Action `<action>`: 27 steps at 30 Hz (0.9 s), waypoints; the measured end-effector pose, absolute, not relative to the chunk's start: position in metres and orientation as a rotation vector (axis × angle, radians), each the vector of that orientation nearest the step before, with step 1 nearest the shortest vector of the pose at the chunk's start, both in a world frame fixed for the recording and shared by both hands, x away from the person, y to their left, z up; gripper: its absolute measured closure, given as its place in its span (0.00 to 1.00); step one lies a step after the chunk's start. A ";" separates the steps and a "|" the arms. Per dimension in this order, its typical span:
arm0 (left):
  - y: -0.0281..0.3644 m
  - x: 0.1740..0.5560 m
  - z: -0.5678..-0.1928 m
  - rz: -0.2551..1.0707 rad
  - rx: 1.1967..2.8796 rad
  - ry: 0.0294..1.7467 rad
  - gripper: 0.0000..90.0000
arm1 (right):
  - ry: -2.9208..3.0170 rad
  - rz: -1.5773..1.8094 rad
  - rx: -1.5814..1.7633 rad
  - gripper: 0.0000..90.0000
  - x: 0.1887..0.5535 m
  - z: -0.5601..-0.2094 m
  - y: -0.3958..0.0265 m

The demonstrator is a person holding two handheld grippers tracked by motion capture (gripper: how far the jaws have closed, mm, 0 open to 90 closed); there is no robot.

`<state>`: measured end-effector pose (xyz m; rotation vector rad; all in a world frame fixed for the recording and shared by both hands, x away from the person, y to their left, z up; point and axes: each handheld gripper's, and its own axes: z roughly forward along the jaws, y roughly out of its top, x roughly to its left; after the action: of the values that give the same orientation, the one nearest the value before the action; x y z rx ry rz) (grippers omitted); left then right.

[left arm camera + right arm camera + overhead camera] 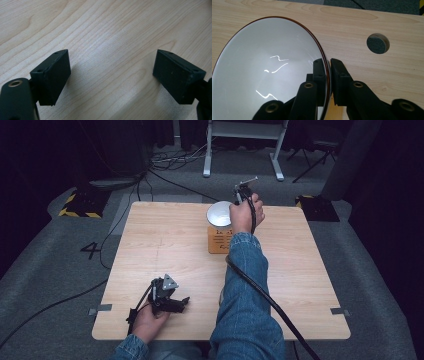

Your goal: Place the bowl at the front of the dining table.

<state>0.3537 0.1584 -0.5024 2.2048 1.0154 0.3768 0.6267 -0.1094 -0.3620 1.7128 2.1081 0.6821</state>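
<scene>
Right gripper view showed the right gripper (pixel 328 75) clamped on the rim of a white bowl (pixel 267 70), one jaw inside, one outside. The bowl sat at the far side of the wooden table (pixel 165 240), beside an orange-brown block (pixel 218 242). The left gripper (pixel 172 304) rested near the table's front edge, its jaws wide apart over bare wood.

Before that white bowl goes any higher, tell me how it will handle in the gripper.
The bowl looks glazed and glossy, so probably stiff, slippery and breakable. The right gripper pinches only its thin rim, so it may swing or slip. Its round, wide shape suggests it would rock rather than roll away.
</scene>
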 end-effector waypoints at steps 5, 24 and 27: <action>0.158 0.354 -0.502 0.375 2.205 1.019 0.16 | 2.115 0.662 1.722 0.92 0.628 -0.373 -0.113; 0.158 0.354 -0.502 0.371 2.208 1.021 0.16 | 2.143 0.632 1.785 0.92 0.625 -0.409 -0.117; 0.158 0.354 -0.502 0.377 2.207 1.020 0.16 | 2.151 0.632 1.786 0.92 0.624 -0.413 -0.116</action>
<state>0.3535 0.1584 -0.5021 2.2065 1.0197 0.3770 0.6243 -0.1161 -0.4126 1.7862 2.1509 0.6319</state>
